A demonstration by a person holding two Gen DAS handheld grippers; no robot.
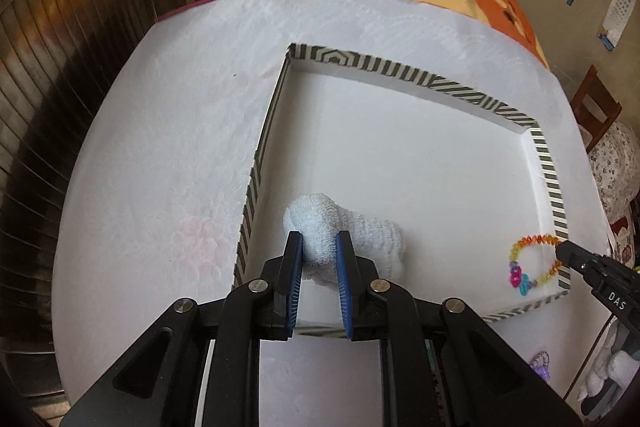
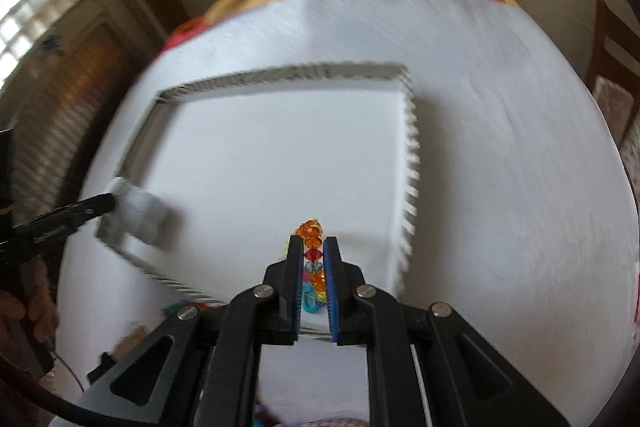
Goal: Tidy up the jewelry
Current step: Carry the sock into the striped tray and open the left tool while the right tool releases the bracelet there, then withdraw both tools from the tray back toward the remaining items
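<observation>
Beaded bracelet [image 2: 313, 259] between right claw [image 2: 313, 247] pads

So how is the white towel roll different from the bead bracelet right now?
The towel roll is plain white, soft and bulky; the bracelet is a thin loop of many-coloured beads. The left gripper clamps the roll, the right gripper the bracelet. Both are held over the striped-rim tray.
</observation>
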